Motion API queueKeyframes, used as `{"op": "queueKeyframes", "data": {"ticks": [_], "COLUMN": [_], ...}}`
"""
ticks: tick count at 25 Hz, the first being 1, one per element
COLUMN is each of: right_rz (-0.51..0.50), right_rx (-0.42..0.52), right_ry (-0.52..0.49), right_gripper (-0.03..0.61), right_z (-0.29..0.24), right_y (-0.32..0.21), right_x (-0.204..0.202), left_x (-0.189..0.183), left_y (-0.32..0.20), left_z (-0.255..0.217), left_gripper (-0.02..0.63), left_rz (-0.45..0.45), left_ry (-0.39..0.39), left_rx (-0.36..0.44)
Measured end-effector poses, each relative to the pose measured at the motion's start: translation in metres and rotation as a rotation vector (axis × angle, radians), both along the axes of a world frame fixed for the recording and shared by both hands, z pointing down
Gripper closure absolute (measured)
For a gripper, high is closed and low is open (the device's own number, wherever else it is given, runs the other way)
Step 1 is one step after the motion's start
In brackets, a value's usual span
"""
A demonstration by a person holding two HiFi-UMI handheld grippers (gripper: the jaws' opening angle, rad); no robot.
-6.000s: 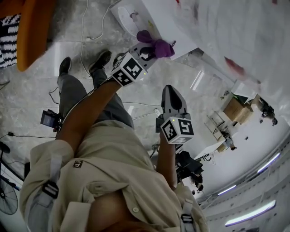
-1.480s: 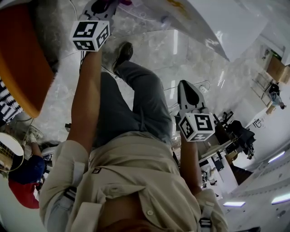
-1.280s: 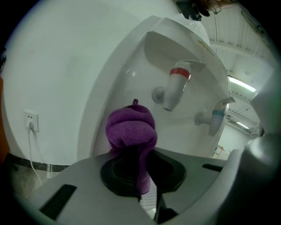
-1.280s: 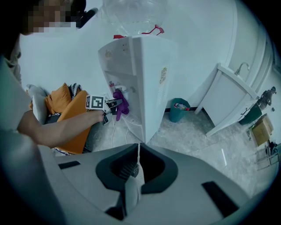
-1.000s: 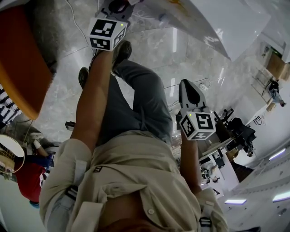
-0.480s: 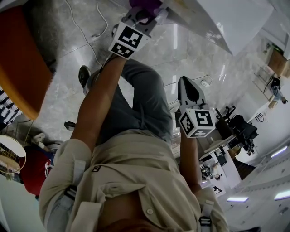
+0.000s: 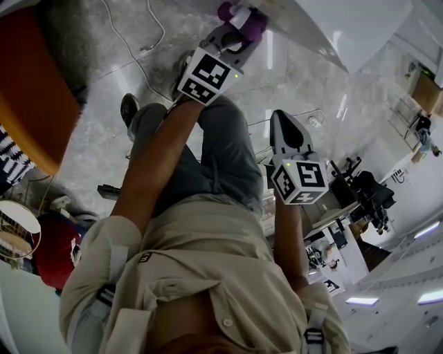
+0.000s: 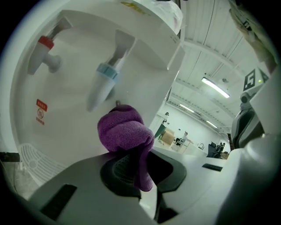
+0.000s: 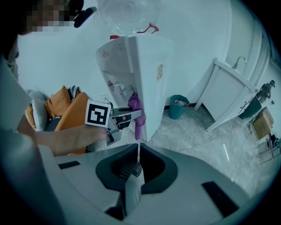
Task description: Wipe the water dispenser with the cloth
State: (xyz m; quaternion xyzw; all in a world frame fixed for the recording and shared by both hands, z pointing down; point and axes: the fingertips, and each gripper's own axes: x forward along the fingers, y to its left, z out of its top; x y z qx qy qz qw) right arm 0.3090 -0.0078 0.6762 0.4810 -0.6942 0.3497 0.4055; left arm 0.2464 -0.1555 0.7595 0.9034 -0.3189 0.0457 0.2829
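Note:
The white water dispenser stands by the wall with a clear bottle on top. My left gripper is shut on a bunched purple cloth, which is pressed against the dispenser's front just below the blue tap. The red tap is to its left. In the head view the cloth sits at the top, beyond the left gripper. My right gripper is held back from the dispenser, shut with nothing in it.
A white drip tray lies under the taps. A green bin and a white cabinet stand right of the dispenser. An orange seat is on the left. Cables run over the marble floor.
My left gripper has carried the cloth to the right across the dispenser's front. The right gripper has hardly moved.

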Motion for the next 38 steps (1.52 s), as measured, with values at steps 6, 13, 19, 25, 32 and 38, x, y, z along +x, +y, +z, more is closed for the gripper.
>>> {"op": "queueKeyframes", "data": {"ticks": [6, 13, 19, 25, 32, 38], "right_rz": [0.001, 0.002, 0.002, 0.012, 0.041, 0.065], "right_rx": [-0.003, 0.006, 0.020, 0.042, 0.074, 0.078], "right_ry": [-0.004, -0.015, -0.024, -0.050, -0.097, -0.125], "right_gripper": [0.551, 0.551, 0.551, 0.551, 0.551, 0.551], "right_z": [-0.017, -0.042, -0.065, -0.084, -0.100, -0.104], "right_y": [0.003, 0.003, -0.006, -0.013, -0.017, -0.014], "right_x": [-0.001, -0.001, 0.004, 0.009, 0.012, 0.016], "left_x": [0.007, 0.005, 0.009, 0.010, 0.006, 0.000], "left_y": [0.002, 0.000, -0.003, -0.005, -0.002, -0.004], "left_z": [-0.038, -0.080, -0.106, -0.130, -0.140, -0.155], "left_gripper": [0.568, 0.568, 0.568, 0.568, 0.568, 0.568], "left_rz": [0.007, 0.024, 0.031, 0.045, 0.075, 0.076], "left_ry": [0.009, -0.014, -0.025, -0.061, -0.133, -0.155], "left_rx": [0.025, 0.056, 0.051, 0.051, 0.032, 0.042]}}
